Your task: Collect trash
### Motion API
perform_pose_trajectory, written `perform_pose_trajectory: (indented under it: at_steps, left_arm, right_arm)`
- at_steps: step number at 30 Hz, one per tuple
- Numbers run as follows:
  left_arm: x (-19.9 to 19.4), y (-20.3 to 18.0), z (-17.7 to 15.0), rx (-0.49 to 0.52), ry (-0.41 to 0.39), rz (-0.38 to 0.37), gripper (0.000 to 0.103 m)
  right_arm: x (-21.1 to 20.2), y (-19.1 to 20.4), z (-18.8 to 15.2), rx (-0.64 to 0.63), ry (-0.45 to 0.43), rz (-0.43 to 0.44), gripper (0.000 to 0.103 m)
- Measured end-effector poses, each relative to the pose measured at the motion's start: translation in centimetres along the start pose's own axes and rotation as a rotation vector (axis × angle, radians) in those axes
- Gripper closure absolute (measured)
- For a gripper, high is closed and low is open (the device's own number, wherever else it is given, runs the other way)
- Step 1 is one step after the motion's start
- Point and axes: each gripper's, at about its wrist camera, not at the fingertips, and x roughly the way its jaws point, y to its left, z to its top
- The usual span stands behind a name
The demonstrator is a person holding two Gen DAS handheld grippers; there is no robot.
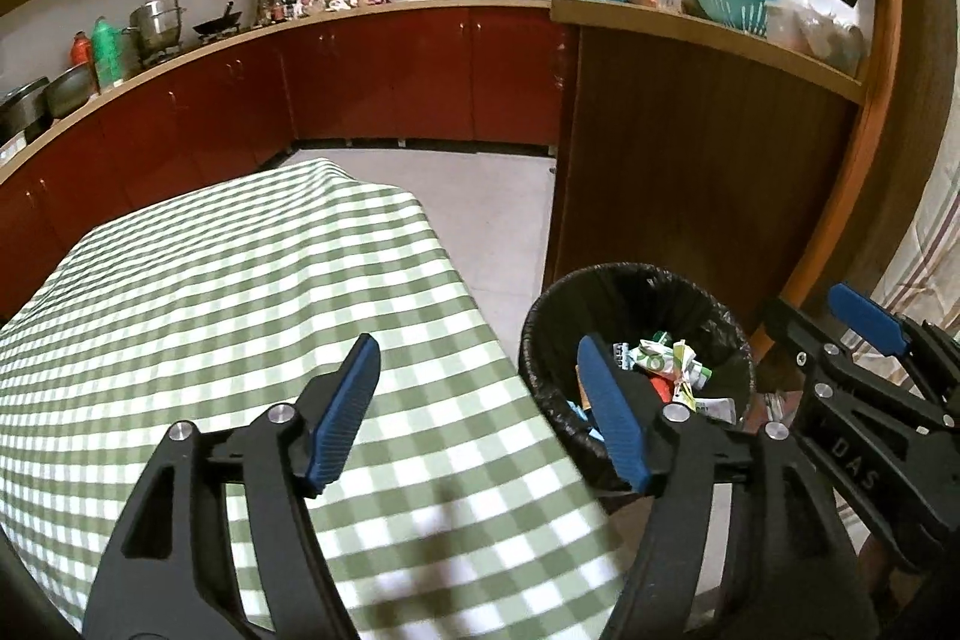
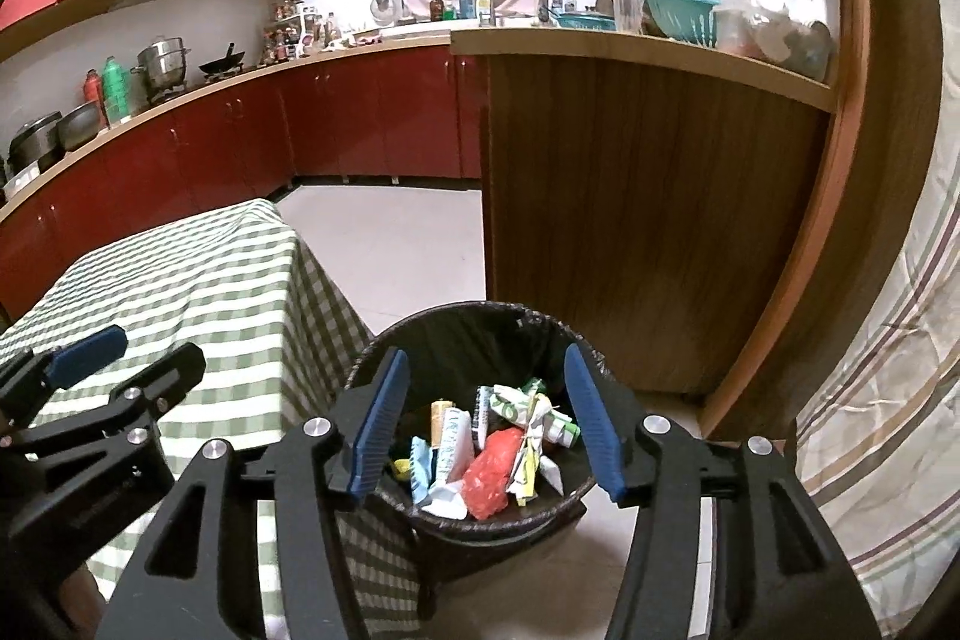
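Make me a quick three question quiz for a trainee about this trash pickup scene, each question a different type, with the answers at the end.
1. True or false: the right gripper is clamped on a piece of trash.
2. Multiple choice: where does the trash bin stand? A) on the checked tablecloth B) on the floor between the table and the wooden counter C) on the counter by the sink
3. Short answer: what lines the bin?

Key
1. False. Both it and the left gripper are open, nothing between the fingers.
2. B
3. A black bag, holding crumpled wrappers and a red plastic piece.
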Motion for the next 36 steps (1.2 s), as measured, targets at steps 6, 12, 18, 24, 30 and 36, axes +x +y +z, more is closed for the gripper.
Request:
perform_pose_trajectory:
  at_steps: [6,12,18,24,30,36]
  left_arm:
    - [-2.2,1.4,-0.8,-0.019,-0.015,0.008,0.032]
    - [-4.1,2.9,-1.8,-0.037,-0.025,0.021,0.029]
    - [-5.3,3.6,-2.2,-0.053,-0.037,0.029,0.028]
    - [-6.1,3.9,-2.3,-0.055,-0.055,0.029,0.028]
    - [-6.5,4.0,-2.3,-0.058,-0.059,0.031,0.028]
    - [-6.6,4.1,-2.2,-0.062,-0.065,0.034,0.028]
  right_arm:
    - [-1.9,1.3,-0.7,-0.029,-0.015,-0.002,0.045]
    - [-3.7,1.9,-1.2,-0.035,-0.035,-0.009,0.045]
    - [-4.5,2.3,-1.4,-0.040,-0.047,-0.014,0.044]
    - [-4.9,2.5,-1.5,-0.044,-0.053,-0.017,0.044]
    - [-5.4,2.7,-1.4,-0.047,-0.062,-0.019,0.044]
    - [-5.6,2.9,-1.4,-0.051,-0.067,-0.017,0.044]
